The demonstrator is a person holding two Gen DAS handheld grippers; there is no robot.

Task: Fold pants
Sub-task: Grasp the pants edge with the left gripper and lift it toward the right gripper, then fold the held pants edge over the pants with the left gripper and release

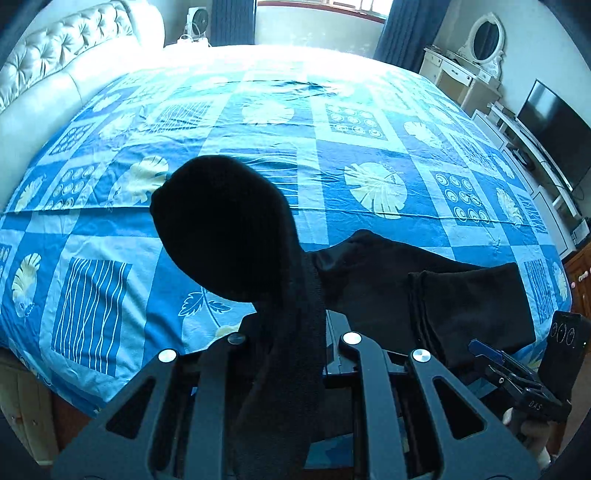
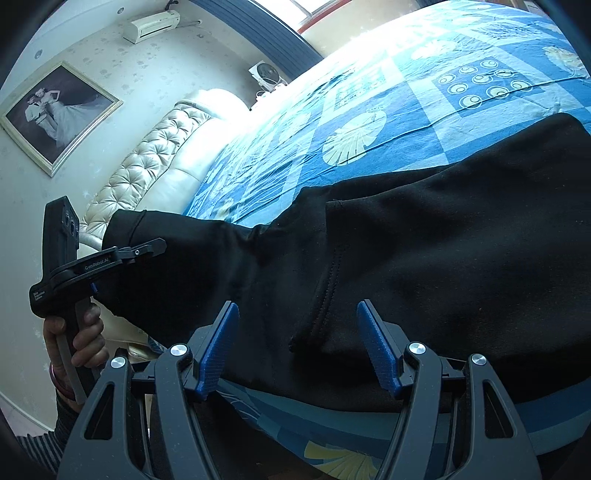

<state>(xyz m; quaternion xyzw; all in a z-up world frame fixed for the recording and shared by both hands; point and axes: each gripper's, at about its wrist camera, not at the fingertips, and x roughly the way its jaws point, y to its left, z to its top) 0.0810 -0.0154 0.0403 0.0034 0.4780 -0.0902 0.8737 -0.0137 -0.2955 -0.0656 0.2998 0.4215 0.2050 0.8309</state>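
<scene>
Black pants (image 2: 424,266) lie near the front edge of a bed with a blue patterned sheet (image 1: 258,122). My left gripper (image 1: 291,332) is shut on one end of the pants (image 1: 229,229), which stands up bunched above its jaws and hides the fingertips. The rest of the pants (image 1: 443,295) lies flat to its right. My right gripper (image 2: 299,314) is open, its blue pads (image 2: 221,339) on either side of a stitched seam of the pants. The left gripper also shows at the left of the right wrist view (image 2: 129,254), lifting the fabric.
A tufted cream headboard (image 1: 55,55) is at the left of the bed. A dresser with an oval mirror (image 1: 484,37) and a TV (image 1: 554,125) stand to the right. A fan (image 1: 197,22) stands by the window. A framed photo (image 2: 55,110) hangs on the wall.
</scene>
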